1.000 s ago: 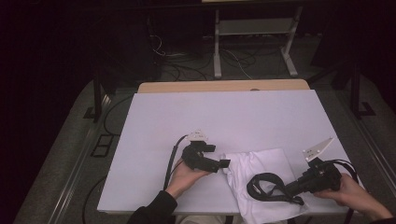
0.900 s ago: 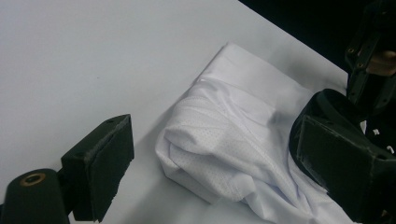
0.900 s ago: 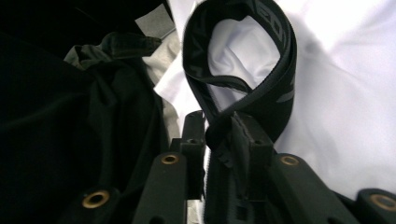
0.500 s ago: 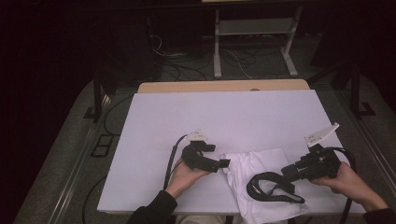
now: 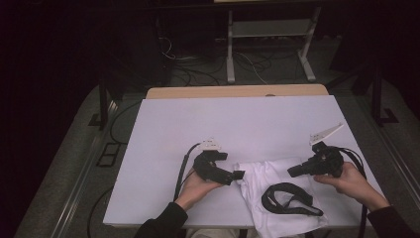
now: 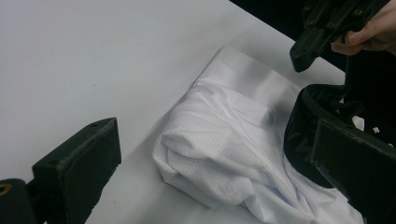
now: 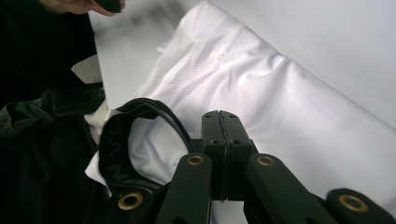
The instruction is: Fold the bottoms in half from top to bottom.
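A white mesh garment (image 5: pixel 257 173) with a black band (image 5: pixel 289 198) lies crumpled near the front edge of the white table (image 5: pixel 237 119). My left gripper (image 5: pixel 236 176) rests at the garment's left edge. In the left gripper view its jaws have just been opening; the left gripper (image 6: pixel 217 135) stands open, the bunched garment (image 6: pixel 219 154) lies ahead between the jaws, and no pad presses on it. My right gripper (image 5: pixel 292 172) hovers at the garment's right side. Its jaws have just closed, so the right gripper (image 7: pixel 220 122) is shut with nothing in it, above the garment (image 7: pixel 280 107) and beside the black band (image 7: pixel 116 140).
A wooden strip (image 5: pixel 237 91) runs along the table's far edge. Behind it on the dark floor stand a metal frame (image 5: pixel 267 49) and loose cables (image 5: pixel 171 49). Bare tabletop spreads beyond the garment to the far side and left.
The right gripper has moved away from the front edge and off the black band, toward the garment's upper right. The left gripper and hand have stayed put.
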The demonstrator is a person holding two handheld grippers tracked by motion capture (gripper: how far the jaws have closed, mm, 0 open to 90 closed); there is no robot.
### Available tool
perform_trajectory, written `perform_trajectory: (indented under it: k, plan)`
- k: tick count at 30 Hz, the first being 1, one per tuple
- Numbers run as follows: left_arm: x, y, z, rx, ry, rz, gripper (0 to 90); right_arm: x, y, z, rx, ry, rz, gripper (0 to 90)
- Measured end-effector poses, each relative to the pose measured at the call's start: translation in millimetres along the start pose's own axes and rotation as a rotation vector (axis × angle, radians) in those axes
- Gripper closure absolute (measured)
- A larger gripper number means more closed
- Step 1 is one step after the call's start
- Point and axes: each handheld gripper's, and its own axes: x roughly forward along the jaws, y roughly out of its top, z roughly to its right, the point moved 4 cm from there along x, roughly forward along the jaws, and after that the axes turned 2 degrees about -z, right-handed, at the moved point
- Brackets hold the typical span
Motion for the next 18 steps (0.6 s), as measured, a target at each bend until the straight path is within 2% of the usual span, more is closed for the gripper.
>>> perform_trajectory:
  k: [6, 13, 18]
  plan:
    - [0.2, 0.1, -0.6, 0.001, -0.001, 0.006, 0.0, 14.1, 2.8, 4.7, 0.021, 0.000, -0.037, 88.4]
    - [1.0, -0.1, -1.0, 0.005, 0.004, 0.005, 0.0, 32.5, 4.6, -0.1, 0.003, 0.034, -0.101, 88.3]
    - [1.4, -0.4, -0.3, 0.010, 0.002, -0.001, 0.0, 39.3, 1.6, -3.6, -0.009, 0.054, -0.137, 88.3]
